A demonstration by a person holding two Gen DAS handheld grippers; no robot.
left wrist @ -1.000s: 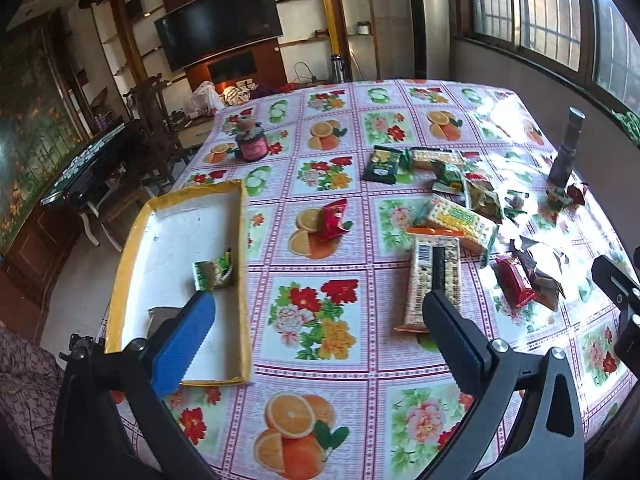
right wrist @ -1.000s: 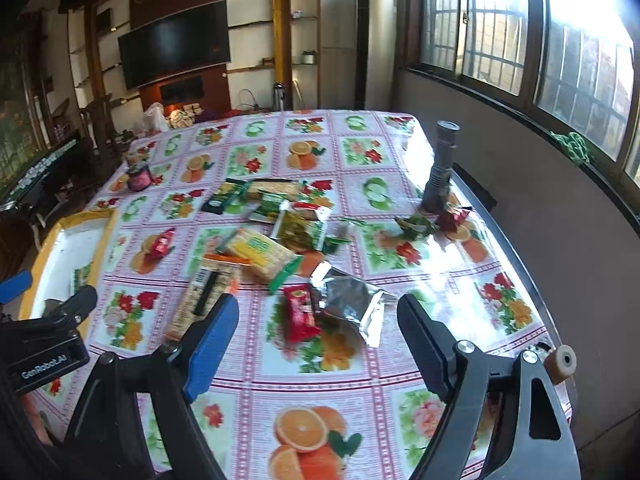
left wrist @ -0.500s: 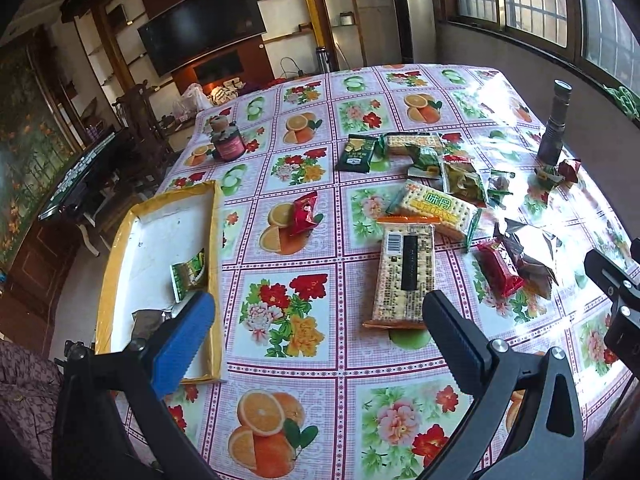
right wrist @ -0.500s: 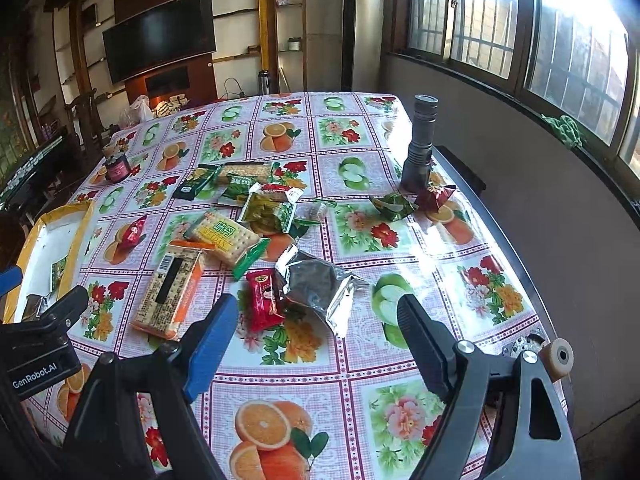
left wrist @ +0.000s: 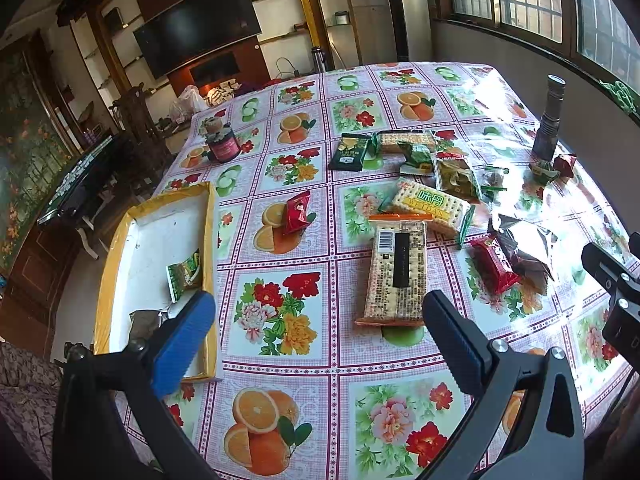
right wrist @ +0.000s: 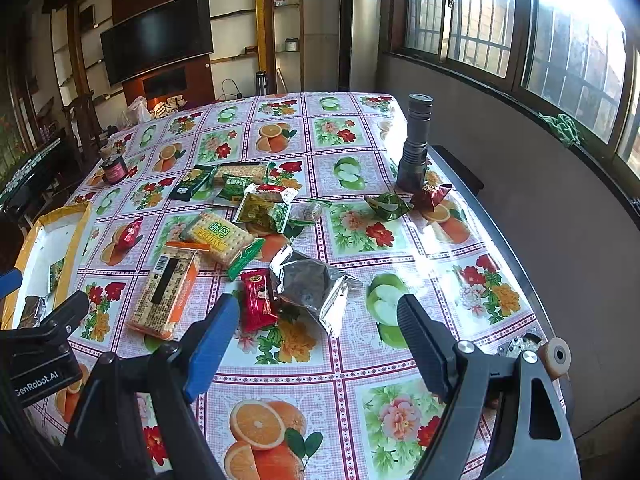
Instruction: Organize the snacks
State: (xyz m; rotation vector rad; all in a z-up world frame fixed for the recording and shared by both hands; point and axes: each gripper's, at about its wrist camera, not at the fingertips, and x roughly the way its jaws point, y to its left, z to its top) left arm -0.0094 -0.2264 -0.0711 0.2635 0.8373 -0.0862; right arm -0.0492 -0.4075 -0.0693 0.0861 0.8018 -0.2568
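Snacks are lying loose across the flowered tablecloth (left wrist: 280,312), and only two are sitting in the yellow-rimmed tray (left wrist: 208,240) at your left: a small green packet (left wrist: 184,274) against its right wall and a dull grey wrapper (left wrist: 144,322) at its near end. You are holding the left gripper (left wrist: 316,334) with its jaws spread wide and nothing between them, hanging above the cloth just short of the long cracker pack (left wrist: 396,276) with the barcode. You are holding the right gripper (right wrist: 318,332) likewise parted and empty, in front of the red packet (right wrist: 256,300) and the crumpled silver bag (right wrist: 312,288).

Judging from this, the cracker pack is the nearest pick for your left hand. It is lying lengthwise away from you, so you are best closing across its narrow width near the middle, where a flat, stiff pack should stay level. Squeezing gently matters, since crackers probably break. The orange-edged end is tucked beside the yellow biscuit pack (left wrist: 430,206), so lifting straight up should avoid dragging that one. Setting it along the tray's bare far half would be sparing the two pieces already there.
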